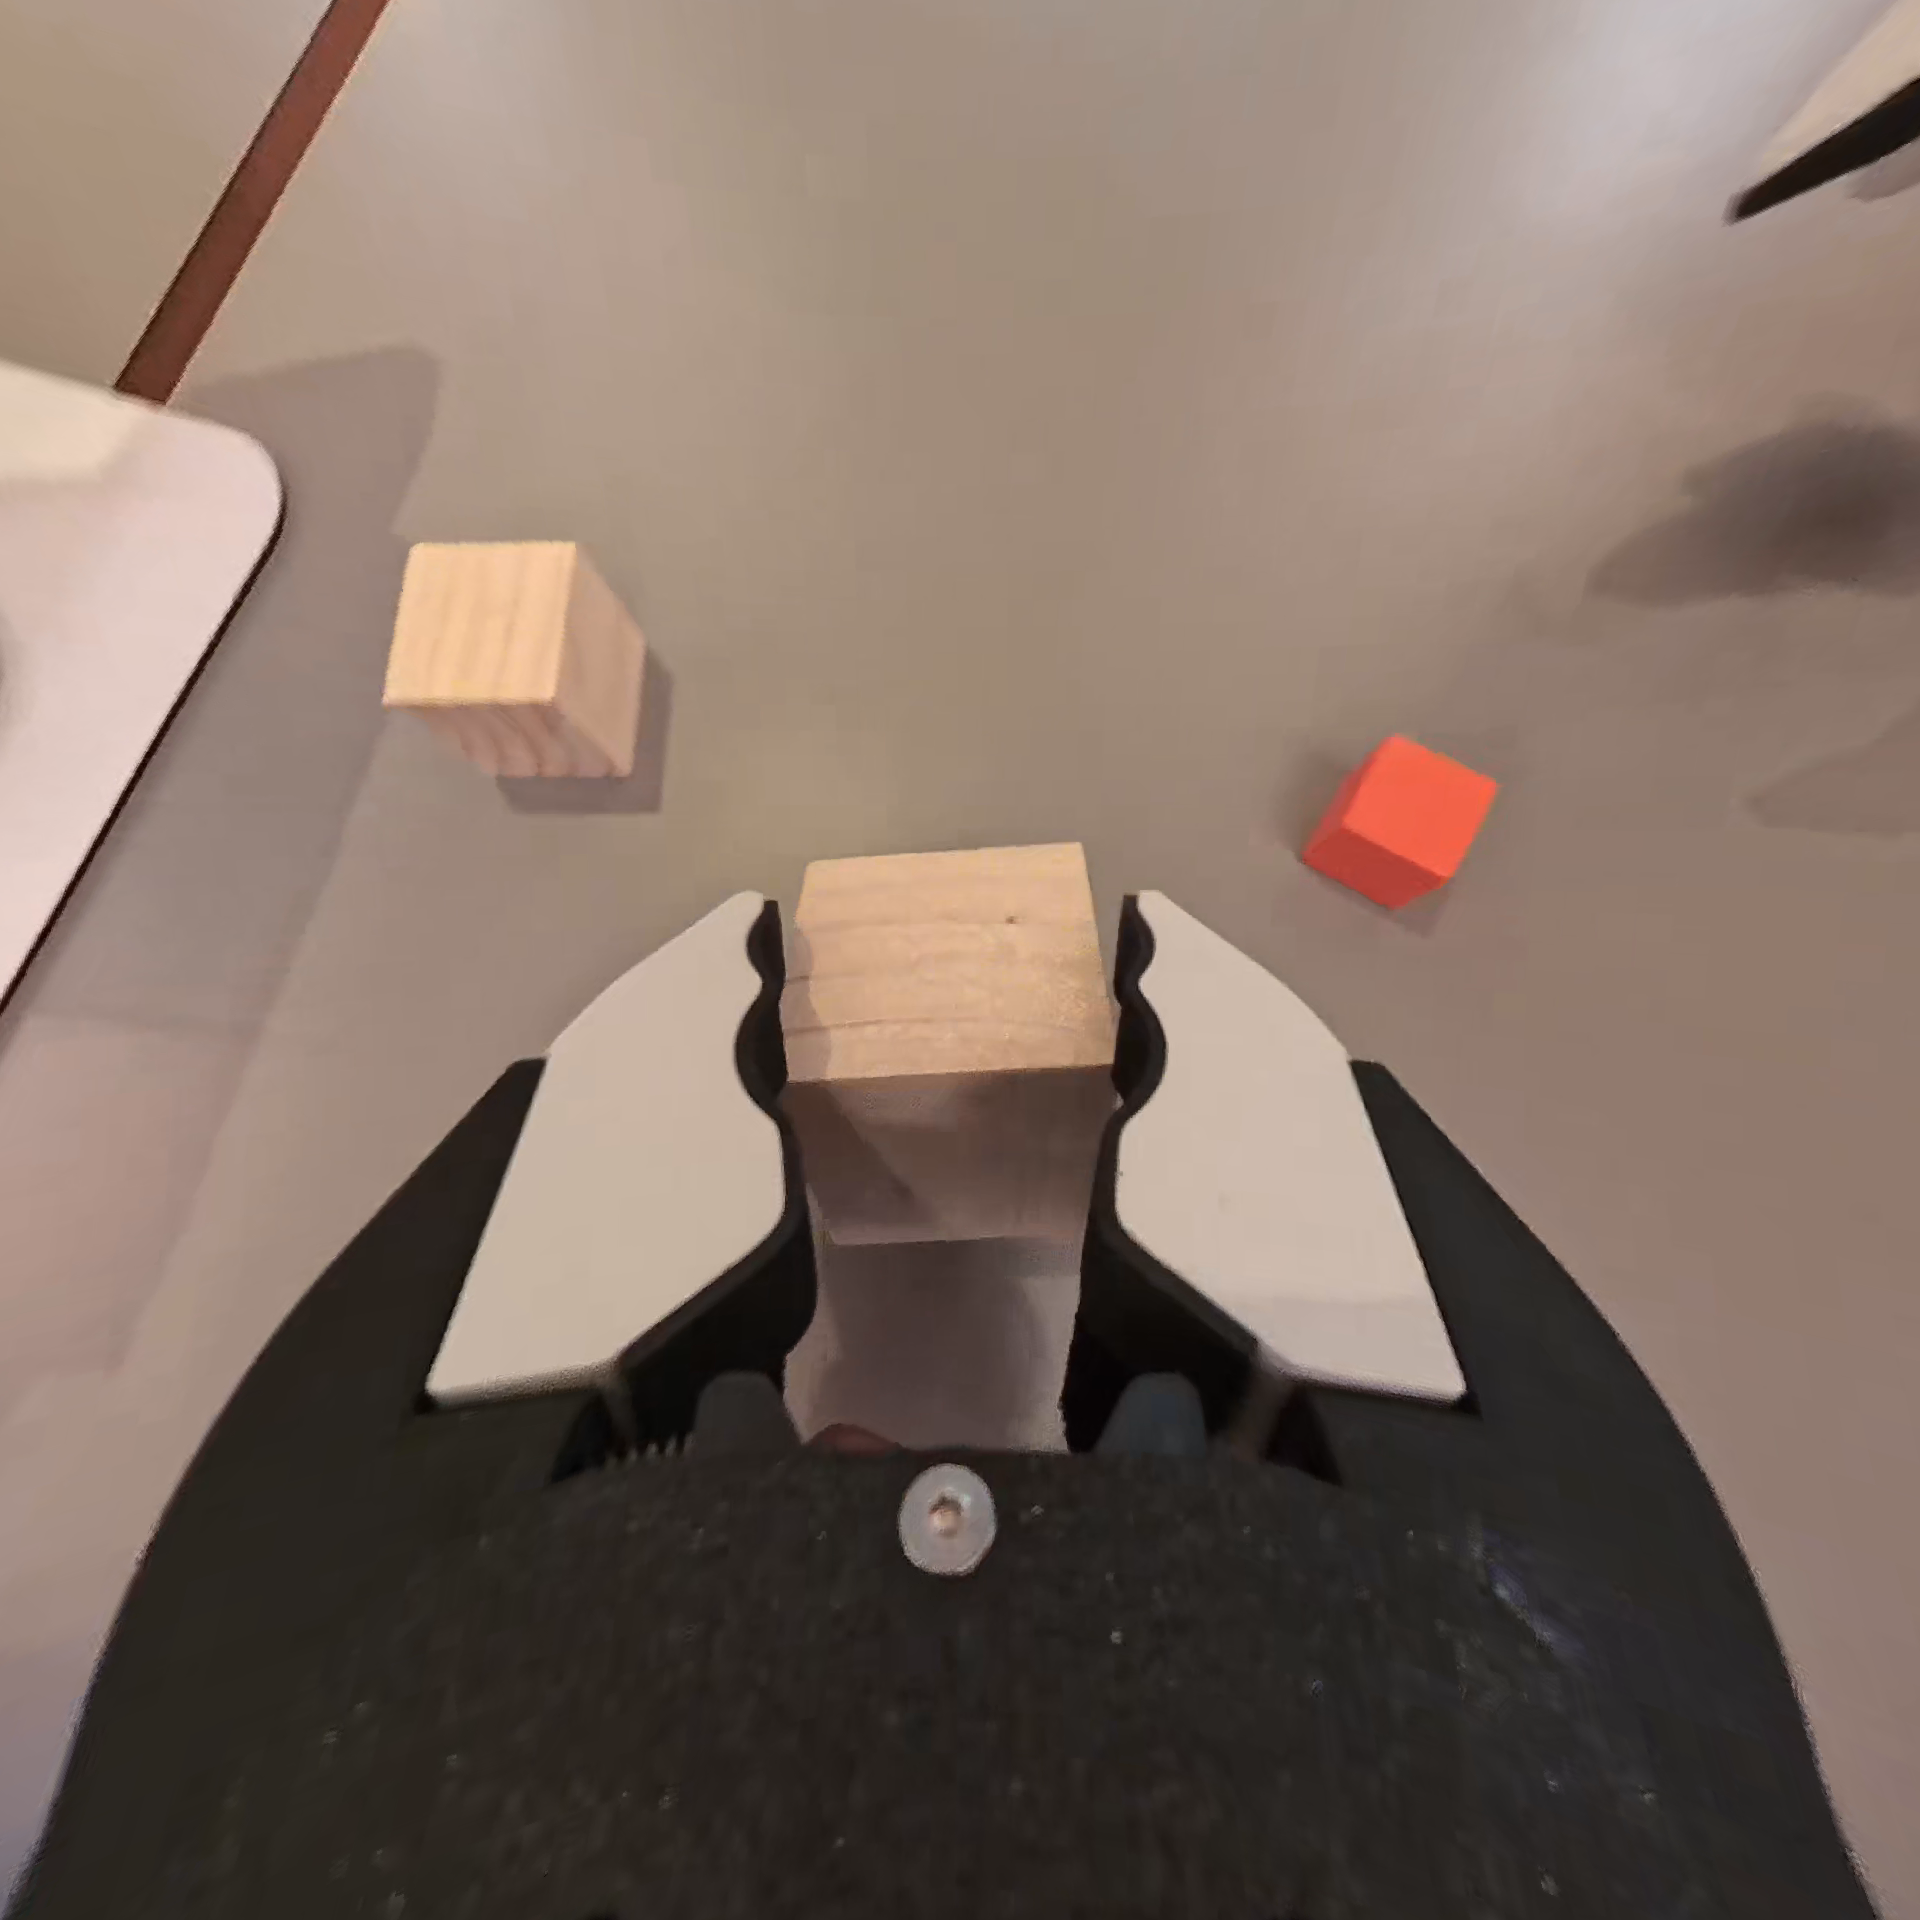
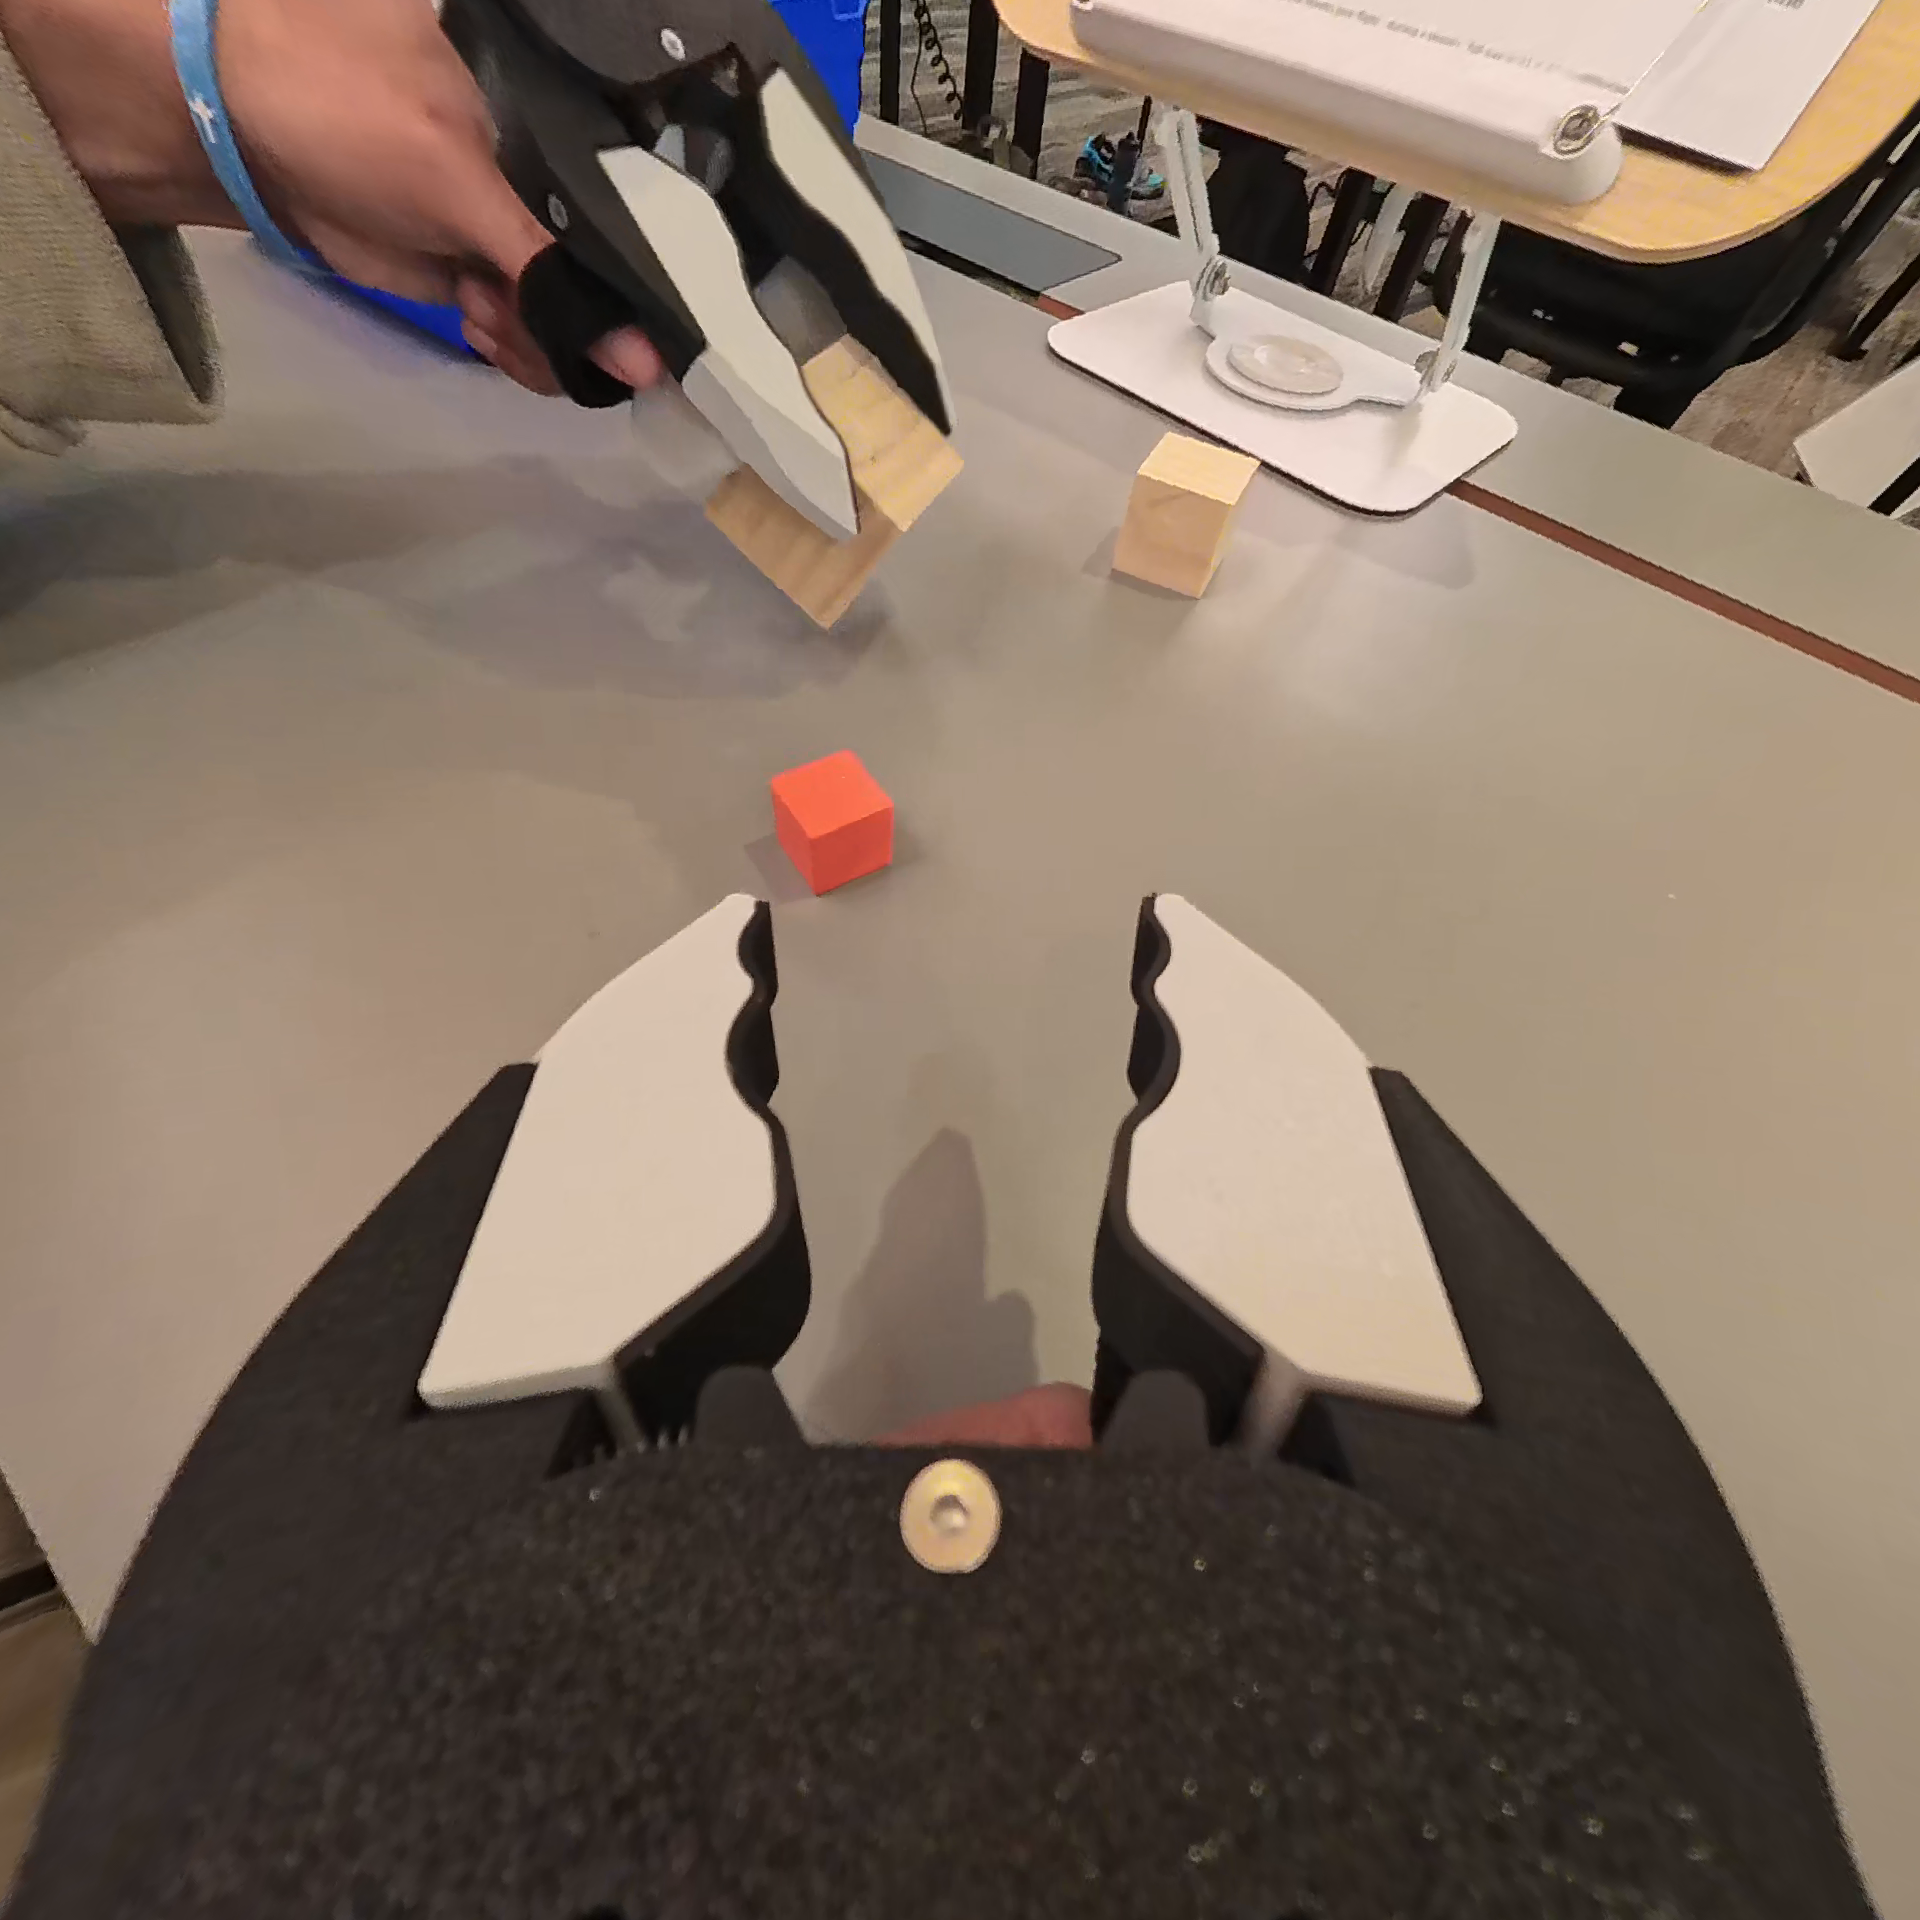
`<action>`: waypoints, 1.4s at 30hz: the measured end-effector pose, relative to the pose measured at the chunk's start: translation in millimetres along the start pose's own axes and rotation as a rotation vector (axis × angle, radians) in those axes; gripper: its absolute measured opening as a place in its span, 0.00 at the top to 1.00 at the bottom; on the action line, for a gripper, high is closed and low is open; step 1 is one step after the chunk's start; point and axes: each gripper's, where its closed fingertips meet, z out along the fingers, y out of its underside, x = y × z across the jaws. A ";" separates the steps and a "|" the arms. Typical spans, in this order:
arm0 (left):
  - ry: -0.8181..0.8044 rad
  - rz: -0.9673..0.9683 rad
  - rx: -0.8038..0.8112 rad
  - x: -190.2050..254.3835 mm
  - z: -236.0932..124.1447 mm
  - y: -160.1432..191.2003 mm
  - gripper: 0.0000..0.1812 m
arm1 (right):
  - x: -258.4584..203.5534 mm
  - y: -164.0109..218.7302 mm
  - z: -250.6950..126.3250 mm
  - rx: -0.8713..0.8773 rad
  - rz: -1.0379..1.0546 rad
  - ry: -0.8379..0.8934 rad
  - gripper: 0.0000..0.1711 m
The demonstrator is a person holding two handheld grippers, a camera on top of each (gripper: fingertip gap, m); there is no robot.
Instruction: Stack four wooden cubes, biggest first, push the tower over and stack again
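- The left gripper [image 1: 948, 935] is clamped on a large wooden cube [image 1: 945, 977], tilted above the grey table [image 2: 1351, 831].
- The right gripper [image 2: 954, 920] is spread, holding nothing.
- A second wooden cube [image 1: 509, 655] sits at ten o'clock in the left wrist view, a red cube [image 1: 1397, 816] at two o'clock.
- The printed sheet [image 2: 1714, 83] on the white stand [image 2: 1351, 436] is too blurred to read.

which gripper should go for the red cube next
Right. The right gripper is open and empty, with the red cube on the table just ahead of its jaws. The left gripper is shut on a wooden cube.
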 end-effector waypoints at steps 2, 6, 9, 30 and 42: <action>0.025 0.064 0.041 7.1 4.5 -9.2 0.66 | -1.5 2.2 1.9 -0.009 -0.005 -0.004 0.61; 0.081 0.097 0.069 10.6 17.9 -5.4 0.66 | -2.9 2.5 2.4 -0.018 -0.025 0.002 0.62; 0.109 0.093 0.124 11.4 17.4 -4.6 0.66 | -1.8 -0.3 0.5 -0.009 -0.028 0.008 0.62; -0.825 -0.547 0.244 45.2 -94.3 82.8 0.44 | 3.5 0.4 4.2 -0.028 0.087 0.060 0.61; -0.904 -0.698 0.279 65.1 -107.0 98.4 0.43 | -19.8 3.0 20.1 -0.047 0.074 0.074 0.57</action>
